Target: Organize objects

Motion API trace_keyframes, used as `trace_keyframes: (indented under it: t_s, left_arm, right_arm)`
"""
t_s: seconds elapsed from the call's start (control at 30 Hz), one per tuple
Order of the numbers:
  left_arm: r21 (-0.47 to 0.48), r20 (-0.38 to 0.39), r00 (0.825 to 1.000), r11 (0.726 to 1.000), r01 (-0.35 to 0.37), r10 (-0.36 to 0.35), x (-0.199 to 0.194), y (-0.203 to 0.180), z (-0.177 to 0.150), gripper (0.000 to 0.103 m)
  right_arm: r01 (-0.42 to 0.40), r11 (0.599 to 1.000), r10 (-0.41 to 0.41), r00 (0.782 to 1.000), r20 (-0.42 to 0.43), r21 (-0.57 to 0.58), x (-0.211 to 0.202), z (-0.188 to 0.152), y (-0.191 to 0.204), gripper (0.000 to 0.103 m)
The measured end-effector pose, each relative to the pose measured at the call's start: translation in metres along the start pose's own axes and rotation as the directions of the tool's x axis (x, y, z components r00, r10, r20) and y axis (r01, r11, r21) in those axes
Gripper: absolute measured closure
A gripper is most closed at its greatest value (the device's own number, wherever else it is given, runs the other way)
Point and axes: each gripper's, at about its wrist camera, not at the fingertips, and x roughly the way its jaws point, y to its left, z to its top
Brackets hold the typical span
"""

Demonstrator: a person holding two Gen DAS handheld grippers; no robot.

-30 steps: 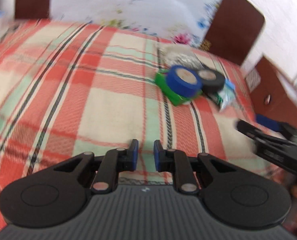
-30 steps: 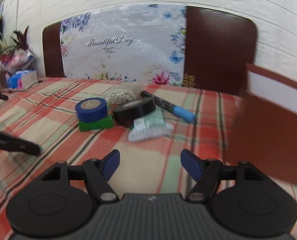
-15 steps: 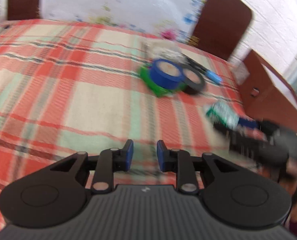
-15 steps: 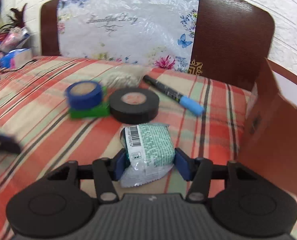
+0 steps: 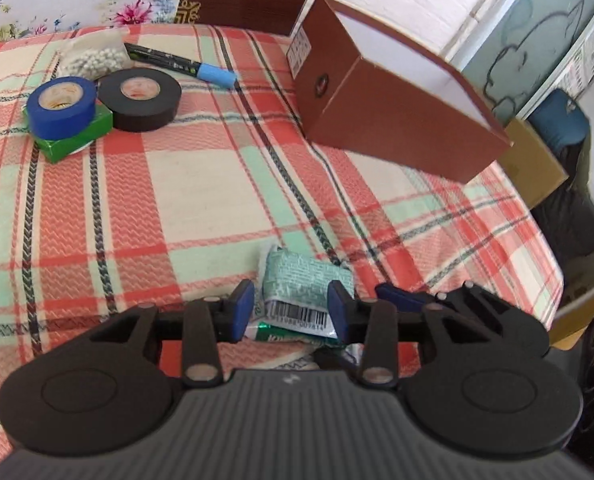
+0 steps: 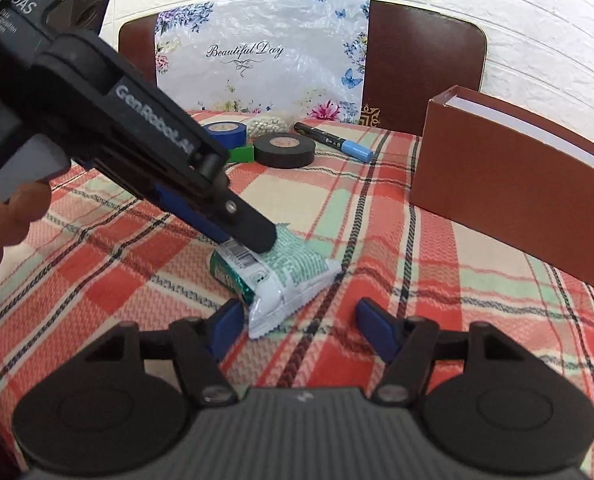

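While left tongs (image 5: 290,311) grip one packet (image 5: 305,286), right tongs (image 6: 301,330) gape, two tape rolls (image 5: 140,98).

Two tape rolls, one blue (image 5: 61,106) and one black (image 5: 140,99); one green flat box (image 5: 81,136); one blue-capped black marker (image 5: 181,66); one bag of white beads (image 5: 93,58); one mint-green foil packet (image 5: 303,280); one open brown cardboard box (image 5: 393,88).

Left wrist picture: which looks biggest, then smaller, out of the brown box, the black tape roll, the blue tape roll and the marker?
1. Brown box
2. Black tape roll
3. Blue tape roll and marker: too alike to rank; the marker is longer but thin.
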Motion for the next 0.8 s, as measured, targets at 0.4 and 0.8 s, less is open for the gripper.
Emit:
trace_keyframes:
  t_s: [0.4, 0.8]
  left_arm:
    - [-0.082, -0.048, 0.994, 0.992, 0.097, -0.101, 0.012, 0.005, 0.001, 0.068]
    - [0.154, 0.147, 0.968, 0.971, 0.181, -0.203, -0.002, -0.087, 0.116, 0.072]
  right_arm:
    - [-0.036, 0.997, 0.035, 0.999, -0.016, -0.07, 0.012, 0.006, 0.012, 0.061]
    - [0.212, 0.977, -0.212, 0.939, 0.27, 0.03, -0.013, 0.071, -0.058, 0.065]
